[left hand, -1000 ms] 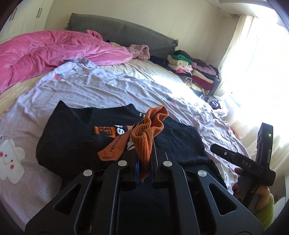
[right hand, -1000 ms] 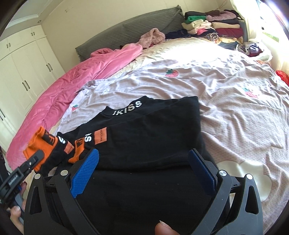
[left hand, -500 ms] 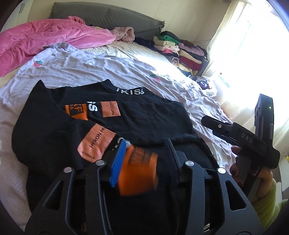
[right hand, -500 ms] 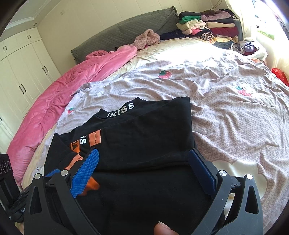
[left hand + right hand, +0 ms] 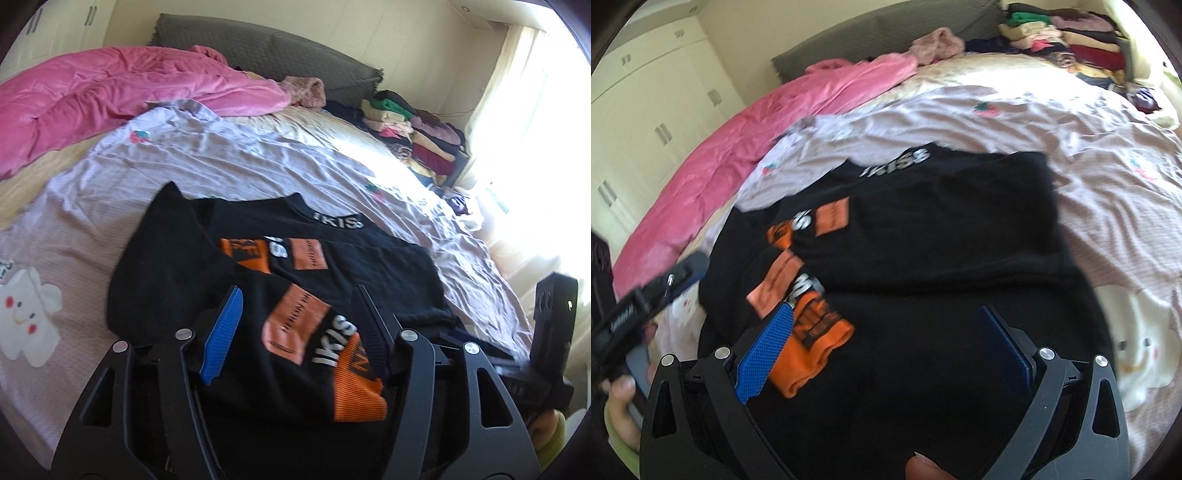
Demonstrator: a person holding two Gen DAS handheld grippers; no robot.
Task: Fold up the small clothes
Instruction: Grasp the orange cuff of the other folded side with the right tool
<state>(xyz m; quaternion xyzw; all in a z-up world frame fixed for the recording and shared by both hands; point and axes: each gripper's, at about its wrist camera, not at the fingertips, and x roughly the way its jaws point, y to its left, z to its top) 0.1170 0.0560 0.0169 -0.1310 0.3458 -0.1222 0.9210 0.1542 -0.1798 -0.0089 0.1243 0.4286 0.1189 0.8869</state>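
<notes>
A black top (image 5: 362, 266) with orange patches and white lettering lies partly folded on the lilac sheet (image 5: 236, 162); it also shows in the right wrist view (image 5: 923, 236). Its sleeve with the orange cuff (image 5: 358, 384) lies across the body, also seen in the right wrist view (image 5: 812, 347). My left gripper (image 5: 295, 328) is open and empty just above the sleeve. My right gripper (image 5: 882, 347) is open and empty over the lower part of the top.
A pink duvet (image 5: 92, 99) is bunched at the far left of the bed. A grey headboard cushion (image 5: 266, 51) runs along the back. A stack of folded clothes (image 5: 413, 136) sits at the far right by the bright window. White wardrobes (image 5: 639, 122) stand on the left.
My left gripper held the orange cuff up a second ago. It has laid the sleeve across the top, opened and let go. My right gripper stayed open.
</notes>
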